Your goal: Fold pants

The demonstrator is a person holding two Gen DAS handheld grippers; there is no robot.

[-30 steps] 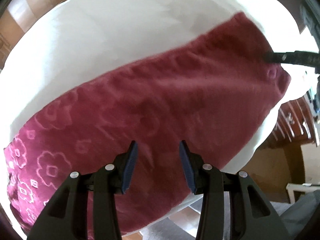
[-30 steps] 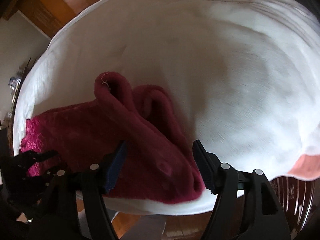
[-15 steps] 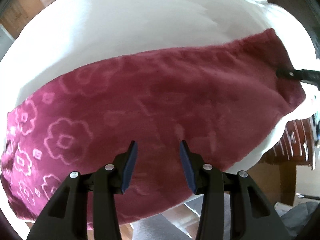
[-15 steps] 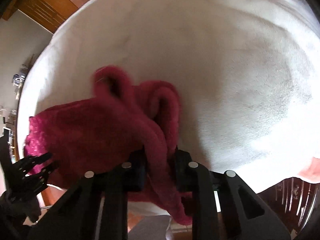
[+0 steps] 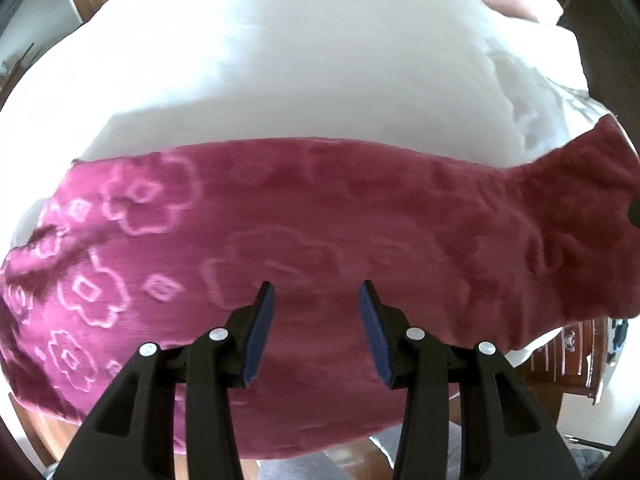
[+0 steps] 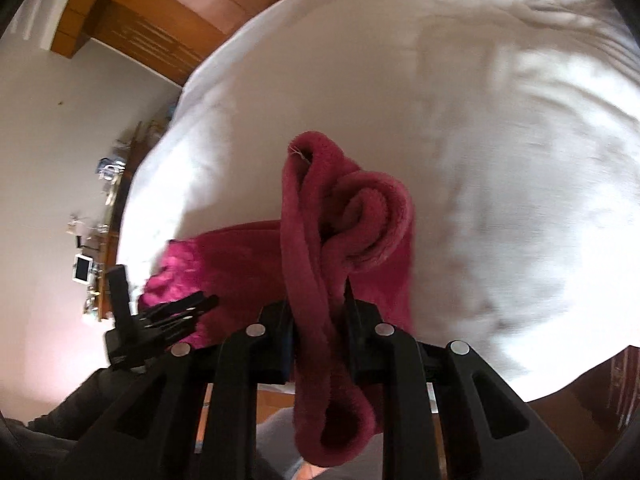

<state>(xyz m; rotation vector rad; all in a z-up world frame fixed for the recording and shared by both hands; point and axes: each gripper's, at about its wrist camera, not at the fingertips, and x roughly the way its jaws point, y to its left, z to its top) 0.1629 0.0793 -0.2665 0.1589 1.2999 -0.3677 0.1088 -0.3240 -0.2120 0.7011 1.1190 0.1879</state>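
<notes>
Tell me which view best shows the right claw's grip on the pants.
The right wrist view: the right claw pinches a bunched end of the pants between its pads. The left wrist view shows the pants spread flat on the white bedding, with only a dark tip at the right edge.

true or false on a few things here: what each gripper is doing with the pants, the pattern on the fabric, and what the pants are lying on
1. The right gripper is clamped on a bunched fold of the red pants. True.
2. The left gripper grips the pants too. False: its fingers stand apart above the fabric with nothing pinched between them.
3. The pants lie on a white bed cover. True.
4. The fabric is plain with no pattern. False: pale flower outlines show on it, clearest toward the left of the left wrist view.
5. The pants are already folded into a neat square. False: they stretch out long across the cover, one end bunched up in the right gripper.
</notes>
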